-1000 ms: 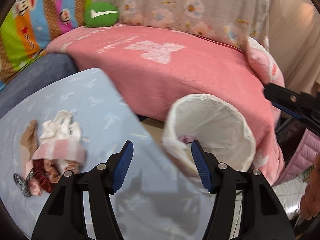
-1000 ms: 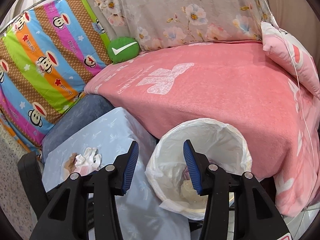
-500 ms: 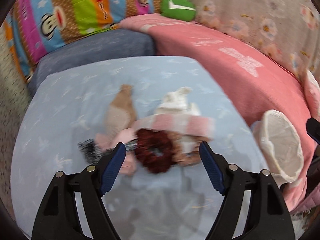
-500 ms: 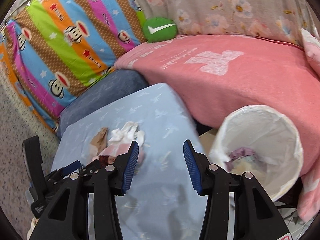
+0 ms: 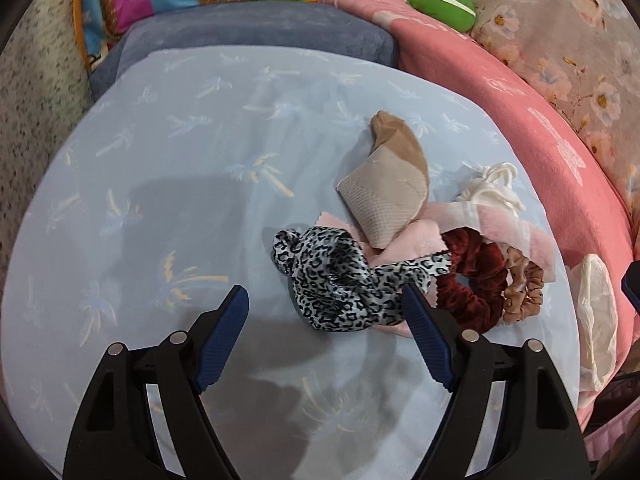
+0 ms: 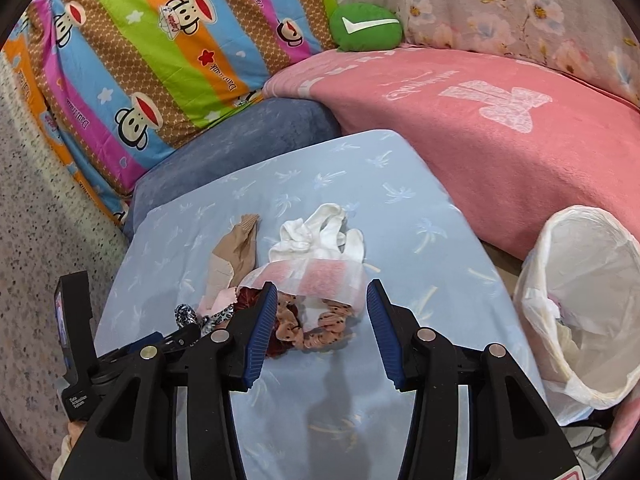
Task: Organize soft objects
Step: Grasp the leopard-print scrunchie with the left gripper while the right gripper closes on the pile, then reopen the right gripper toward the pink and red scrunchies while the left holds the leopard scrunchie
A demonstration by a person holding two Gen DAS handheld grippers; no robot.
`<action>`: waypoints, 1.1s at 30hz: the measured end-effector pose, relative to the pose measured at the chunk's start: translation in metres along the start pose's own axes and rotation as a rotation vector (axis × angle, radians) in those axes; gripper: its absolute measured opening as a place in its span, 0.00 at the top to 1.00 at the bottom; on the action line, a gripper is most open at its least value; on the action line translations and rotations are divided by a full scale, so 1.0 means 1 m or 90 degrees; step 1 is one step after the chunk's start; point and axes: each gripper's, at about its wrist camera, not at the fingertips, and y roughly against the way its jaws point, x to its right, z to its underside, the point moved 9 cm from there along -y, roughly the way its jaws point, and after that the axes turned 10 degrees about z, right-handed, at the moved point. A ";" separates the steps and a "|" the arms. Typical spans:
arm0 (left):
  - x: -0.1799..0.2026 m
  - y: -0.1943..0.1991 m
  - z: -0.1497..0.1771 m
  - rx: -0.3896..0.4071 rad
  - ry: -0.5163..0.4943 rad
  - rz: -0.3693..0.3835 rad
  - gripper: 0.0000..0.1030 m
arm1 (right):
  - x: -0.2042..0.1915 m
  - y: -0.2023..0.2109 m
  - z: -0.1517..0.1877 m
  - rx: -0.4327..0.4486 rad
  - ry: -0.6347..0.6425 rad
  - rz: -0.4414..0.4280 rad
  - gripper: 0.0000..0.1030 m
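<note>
Risk: leopard-print scrunchie [image 5: 340, 280] tangles with pink cloth [image 5: 416, 240] beneath; a grab could drag several pieces off the worktop [image 5: 160, 200]
Pile: lies on the light-blue palm-print cover; beige sock [image 5: 392, 184], dark-red velvet scrunchie [image 5: 472, 280], white sock [image 6: 320, 236] overlap
Textures: satin, velvet, knit; all limp
Left gripper [image 5: 324, 312]: jaws just opening, wide, empty, just short of the leopard piece
Right gripper [image 6: 322, 312]: half-spread, empty
Bin [image 6: 580, 300]: white-lined, right of the worktop

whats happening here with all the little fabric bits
A person holds tongs in each hand over a pile of soft items on a light blue cushion. The left tongs, whose jaws have just been opening, hang over a leopard-print scrunchie; the right tongs hang open over a peach scrunchie. Nothing is gripped. A lined bin stands beside it.
</note>
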 end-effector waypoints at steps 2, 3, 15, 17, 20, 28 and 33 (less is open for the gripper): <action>-0.003 -0.005 -0.001 -0.005 0.010 0.009 0.27 | -0.006 -0.007 -0.002 -0.003 0.002 0.003 0.55; -0.004 -0.007 -0.001 -0.006 0.013 0.013 0.27 | -0.009 -0.012 -0.003 -0.005 0.002 0.005 0.55; -0.012 -0.015 -0.006 -0.020 0.046 0.081 0.80 | -0.018 -0.067 -0.016 -0.032 0.012 0.033 0.55; -0.013 -0.012 -0.007 -0.016 0.048 0.084 0.83 | -0.015 -0.076 -0.017 -0.042 0.008 0.035 0.55; -0.012 -0.006 -0.010 -0.006 0.044 0.080 0.83 | -0.012 -0.087 -0.012 -0.059 0.008 0.038 0.55; 0.000 0.010 -0.023 0.025 0.024 0.067 0.83 | -0.024 -0.088 0.008 -0.081 0.045 0.022 0.95; 0.013 0.022 -0.030 0.043 0.010 0.066 0.83 | -0.030 -0.068 0.007 -0.064 0.053 0.001 0.99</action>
